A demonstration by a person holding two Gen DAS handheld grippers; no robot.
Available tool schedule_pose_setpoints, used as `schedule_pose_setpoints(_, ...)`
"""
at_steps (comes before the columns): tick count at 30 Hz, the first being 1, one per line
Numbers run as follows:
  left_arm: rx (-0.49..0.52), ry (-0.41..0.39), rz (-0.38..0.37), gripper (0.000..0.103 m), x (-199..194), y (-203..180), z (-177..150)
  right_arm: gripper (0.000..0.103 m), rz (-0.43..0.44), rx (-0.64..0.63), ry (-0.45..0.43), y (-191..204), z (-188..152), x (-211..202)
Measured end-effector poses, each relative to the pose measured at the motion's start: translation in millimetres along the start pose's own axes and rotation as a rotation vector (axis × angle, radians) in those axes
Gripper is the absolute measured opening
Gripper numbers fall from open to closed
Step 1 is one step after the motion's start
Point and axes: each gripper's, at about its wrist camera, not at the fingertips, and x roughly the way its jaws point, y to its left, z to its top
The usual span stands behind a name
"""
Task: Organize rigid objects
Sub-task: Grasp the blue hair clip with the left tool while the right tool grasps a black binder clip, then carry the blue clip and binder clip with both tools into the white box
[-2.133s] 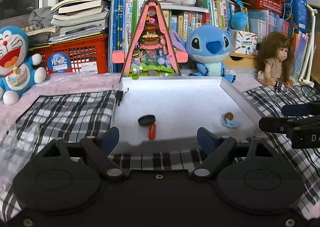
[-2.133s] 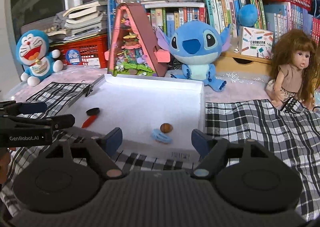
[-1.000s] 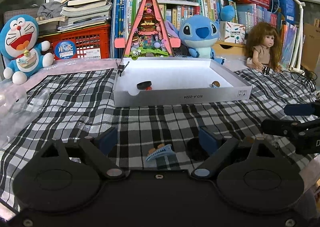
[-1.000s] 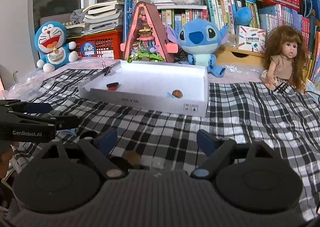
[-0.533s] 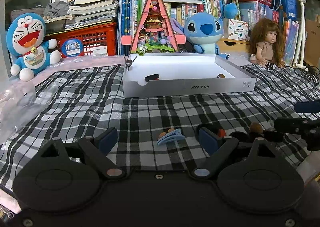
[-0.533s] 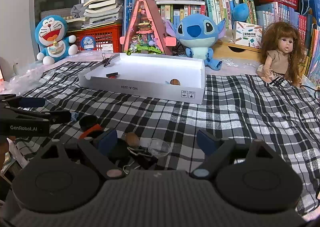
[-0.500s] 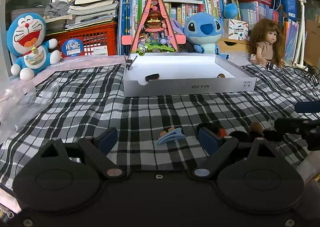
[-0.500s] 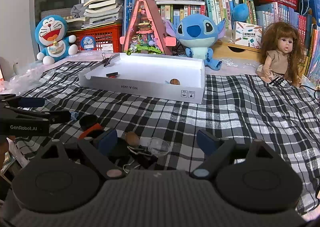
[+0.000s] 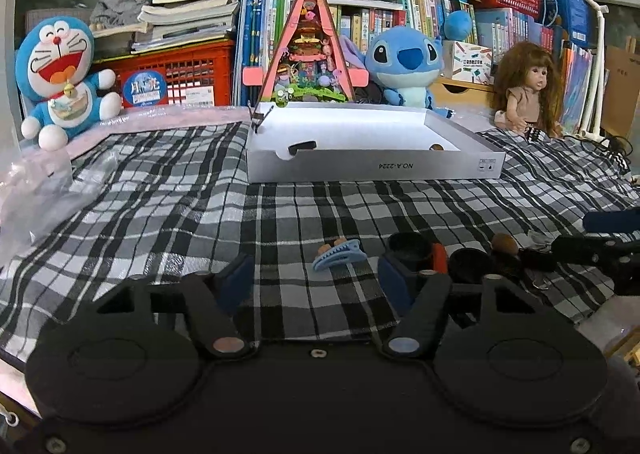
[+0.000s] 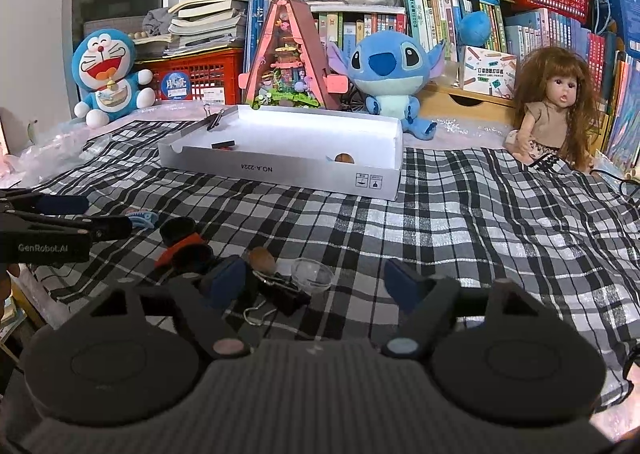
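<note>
Both sets of jaws had just been closing yet stood spread, pinching nothing. The left gripper (image 9: 316, 280) had the blue hair clip (image 9: 338, 254) lying between its jaws at twelve o'clock; the right gripper (image 10: 316, 282) framed a black binder clip (image 10: 282, 294) and a clear dome (image 10: 312, 272). Compared with two seconds earlier, both had drawn back from the white box (image 9: 372, 170), probably to fetch more pieces. Checked cloth (image 9: 160, 206) covered the table; plush toys and bookshelves stood behind.
</note>
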Motion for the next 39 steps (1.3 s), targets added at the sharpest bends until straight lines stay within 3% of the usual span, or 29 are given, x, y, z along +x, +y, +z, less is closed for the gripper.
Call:
schedule_pose_setpoints(5,-0.008,0.015,0.005,0.049,4,0,-1,0.066,0.01,-0.023,0.024,4,-6,3)
schedule_pose_setpoints(7,-0.015,0.021,0.002,0.046,6,0,-1,0.054,0.006,-0.03,0.03,6,-8,4)
schedule_pose_setpoints(11,-0.013,0.028,0.002,0.025,9,-1,0,0.039,0.007,-0.02,0.032,8,-9,6)
schedule_pose_setpoints(13,-0.015,0.031,-0.002,0.023,11,-2,1,0.032,0.015,-0.007,0.036,8,-9,6)
schedule_pose_setpoints(18,-0.001,0.028,0.002,0.023,13,-5,0,0.032,0.058,0.0,0.048,12,-11,5)
schedule_pose_setpoints(19,-0.004,0.029,0.004,0.024,14,-5,1,0.038,0.061,0.0,0.05,13,-11,7)
schedule_pose_setpoints(22,-0.023,0.025,0.008,0.025,16,-6,3,0.042,0.055,0.02,0.048,15,-10,11)
schedule_pose_setpoints(25,-0.034,0.012,0.015,0.038,20,-10,7,0.053,0.045,0.039,0.048,17,-9,15)
schedule_pose_setpoints(28,-0.03,0.019,0.023,0.038,28,-15,9,0.056,0.03,0.042,0.041,20,-8,19)
schedule_pose_setpoints(29,-0.032,0.026,0.02,0.034,31,-16,9,0.056,0.024,0.042,0.041,21,-7,21)
schedule_pose_setpoints(32,-0.03,0.031,0.017,0.033,34,-16,9,0.052,0.01,0.041,0.049,23,-7,25)
schedule_pose_setpoints(33,-0.025,0.032,0.014,0.033,35,-15,9,0.037,0.01,0.042,0.053,24,-7,26)
schedule_pose_setpoints(39,-0.024,0.034,-0.001,0.033,34,-5,7,0.037,0.038,0.014,0.057,21,-7,22)
